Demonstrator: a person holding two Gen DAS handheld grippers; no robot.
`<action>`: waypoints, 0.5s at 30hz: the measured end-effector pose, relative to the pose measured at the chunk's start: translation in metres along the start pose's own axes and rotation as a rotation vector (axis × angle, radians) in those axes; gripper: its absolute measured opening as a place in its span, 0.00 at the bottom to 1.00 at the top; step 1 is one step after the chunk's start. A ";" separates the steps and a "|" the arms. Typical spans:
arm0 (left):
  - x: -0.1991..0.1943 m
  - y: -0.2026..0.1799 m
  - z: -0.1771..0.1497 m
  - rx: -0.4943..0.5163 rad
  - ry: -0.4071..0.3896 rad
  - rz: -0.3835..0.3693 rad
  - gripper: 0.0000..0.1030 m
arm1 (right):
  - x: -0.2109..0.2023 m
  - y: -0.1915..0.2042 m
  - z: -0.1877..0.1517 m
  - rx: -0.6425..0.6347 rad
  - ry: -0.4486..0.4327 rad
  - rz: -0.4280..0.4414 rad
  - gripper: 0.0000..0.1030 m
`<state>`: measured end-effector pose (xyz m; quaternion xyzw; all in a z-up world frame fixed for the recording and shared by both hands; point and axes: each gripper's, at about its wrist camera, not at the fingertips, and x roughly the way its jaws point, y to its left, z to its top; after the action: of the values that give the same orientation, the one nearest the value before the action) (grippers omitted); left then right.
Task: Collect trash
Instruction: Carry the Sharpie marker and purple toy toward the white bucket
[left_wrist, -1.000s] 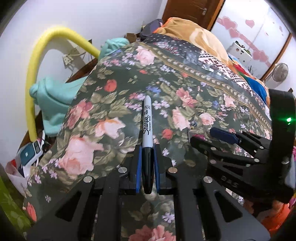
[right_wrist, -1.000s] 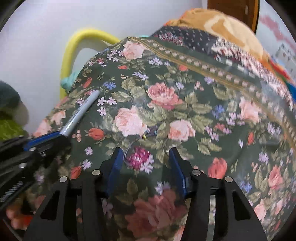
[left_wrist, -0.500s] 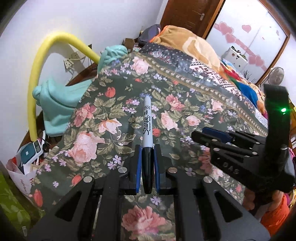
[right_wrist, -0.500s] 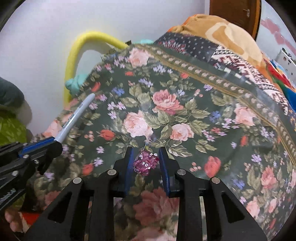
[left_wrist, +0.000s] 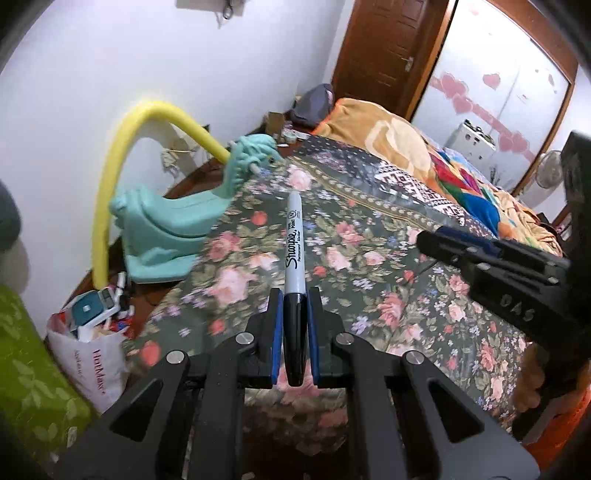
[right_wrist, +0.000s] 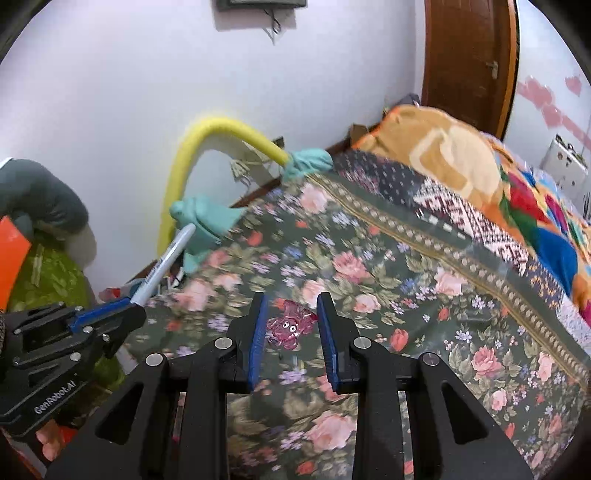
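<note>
The left gripper (left_wrist: 294, 332) clamps a Sharpie marker (left_wrist: 294, 254) by its black cap above the floral bedspread (left_wrist: 369, 266), while the right gripper (right_wrist: 291, 334) stands partly open, a purple wrapper (right_wrist: 290, 325) lying between its blue pads without visible contact.

The marker (left_wrist: 294, 258) sits between the left claw's (left_wrist: 294, 332) fingers, tip pointing to 12 o'clock over the bed (left_wrist: 388, 258). The right claw (left_wrist: 491, 258) lies at 3 o'clock from it — above the same bed. Between the right claw's fingers a small wrapper (right_wrist: 290, 325) shows. A bag (left_wrist: 92, 354) stands on the floor at 9 o'clock, beside the bed — a curved tube (left_wrist: 110, 184) rises behind it.
</note>
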<state>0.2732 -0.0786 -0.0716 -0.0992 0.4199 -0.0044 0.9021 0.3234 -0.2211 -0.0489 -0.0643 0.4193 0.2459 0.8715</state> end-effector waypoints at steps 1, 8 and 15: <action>-0.005 0.002 -0.003 -0.002 -0.004 0.013 0.11 | -0.006 0.008 0.000 -0.009 -0.008 0.007 0.24; -0.045 0.042 -0.036 -0.062 -0.014 0.066 0.11 | -0.027 0.067 -0.012 -0.080 -0.018 0.055 0.24; -0.071 0.082 -0.075 -0.120 0.005 0.112 0.11 | -0.035 0.131 -0.034 -0.151 -0.006 0.122 0.24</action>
<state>0.1641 -0.0044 -0.0798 -0.1293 0.4264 0.0711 0.8924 0.2184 -0.1310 -0.0315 -0.1035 0.3999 0.3295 0.8490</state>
